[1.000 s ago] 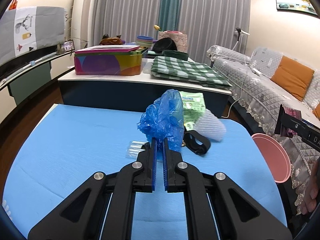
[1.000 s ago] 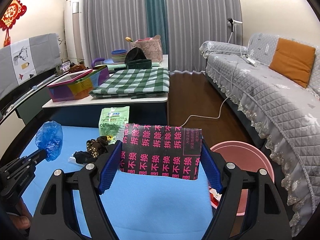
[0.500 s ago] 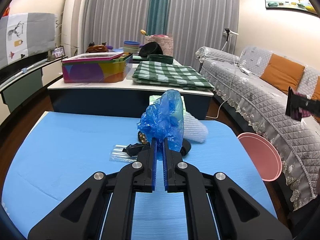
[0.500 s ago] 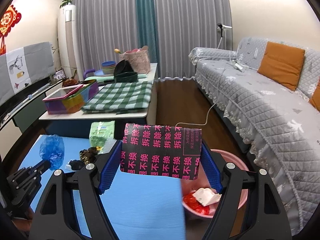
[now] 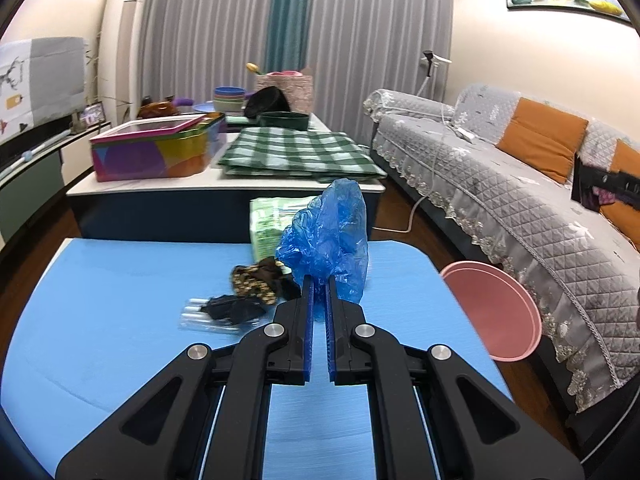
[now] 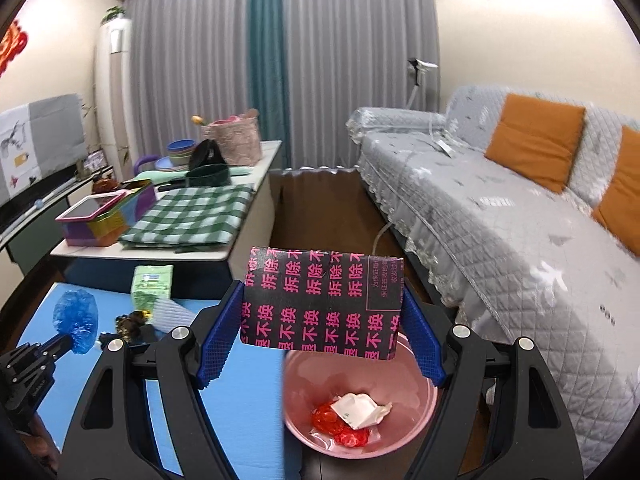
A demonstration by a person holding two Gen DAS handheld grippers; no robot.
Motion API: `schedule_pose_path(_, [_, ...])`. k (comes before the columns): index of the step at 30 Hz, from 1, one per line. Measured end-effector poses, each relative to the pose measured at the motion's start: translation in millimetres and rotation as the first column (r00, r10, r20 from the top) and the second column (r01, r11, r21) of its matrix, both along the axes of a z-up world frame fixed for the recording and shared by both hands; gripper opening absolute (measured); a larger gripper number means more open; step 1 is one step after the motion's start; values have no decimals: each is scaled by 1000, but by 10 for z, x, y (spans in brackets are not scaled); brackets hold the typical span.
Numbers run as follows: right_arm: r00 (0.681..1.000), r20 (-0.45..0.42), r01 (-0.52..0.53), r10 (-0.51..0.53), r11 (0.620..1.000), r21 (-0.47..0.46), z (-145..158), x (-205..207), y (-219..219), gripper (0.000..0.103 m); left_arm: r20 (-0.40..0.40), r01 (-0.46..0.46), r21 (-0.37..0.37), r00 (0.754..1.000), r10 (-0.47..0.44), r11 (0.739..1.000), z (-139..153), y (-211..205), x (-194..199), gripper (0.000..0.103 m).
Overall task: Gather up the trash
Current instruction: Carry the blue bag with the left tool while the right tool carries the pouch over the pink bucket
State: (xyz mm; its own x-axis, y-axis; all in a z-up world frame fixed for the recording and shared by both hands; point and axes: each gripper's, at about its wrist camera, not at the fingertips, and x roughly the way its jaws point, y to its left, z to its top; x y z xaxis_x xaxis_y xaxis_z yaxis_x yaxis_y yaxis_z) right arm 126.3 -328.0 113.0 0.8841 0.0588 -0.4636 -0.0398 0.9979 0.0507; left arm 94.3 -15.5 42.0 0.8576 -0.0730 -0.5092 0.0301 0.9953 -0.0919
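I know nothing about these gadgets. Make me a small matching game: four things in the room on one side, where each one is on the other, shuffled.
1. blue plastic bag
2. black box with pink writing
3. red and white scraps
4. green packet

a. inside the pink bin
b. clamped in the left tongs
c. lying on the blue table
d. held in the right tongs

Pairs: 1-b, 2-d, 3-a, 4-c

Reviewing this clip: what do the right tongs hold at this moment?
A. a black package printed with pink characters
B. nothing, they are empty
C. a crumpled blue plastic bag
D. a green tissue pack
A: in the right wrist view the right tongs are clamped on both ends of the black package with pink characters, above the pink bin; the blue plastic bag is in the left tongs.
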Motion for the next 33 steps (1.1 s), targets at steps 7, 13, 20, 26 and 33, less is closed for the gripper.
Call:
schedule_pose_path(7, [996, 3, 90, -90, 996, -2, -113, 51, -350, 74, 4, 49, 9, 999, -49, 999, 10, -389, 141, 5])
schedule_pose_path(13, [992, -13, 123, -123, 992, -7, -197, 166, -556, 74, -10, 89, 11, 996, -89, 996, -14, -725, 325, 5])
schedule_pose_path(20, [990, -44, 136, -136, 991, 3, -298, 270, -703, 74, -21, 142, -2, 990, -142, 990, -14, -1112, 548, 5])
schedule_pose_path(26, [988, -74, 134, -132, 991, 22, -385, 406, -774, 74, -36, 185, -21, 982, -185, 983, -52, -1453, 764, 5])
schedule_pose_path(33, [987, -94, 131, -128, 991, 28, -456, 561, -798, 74, -60, 227, -21, 972, -228, 974, -168, -1785, 971, 5])
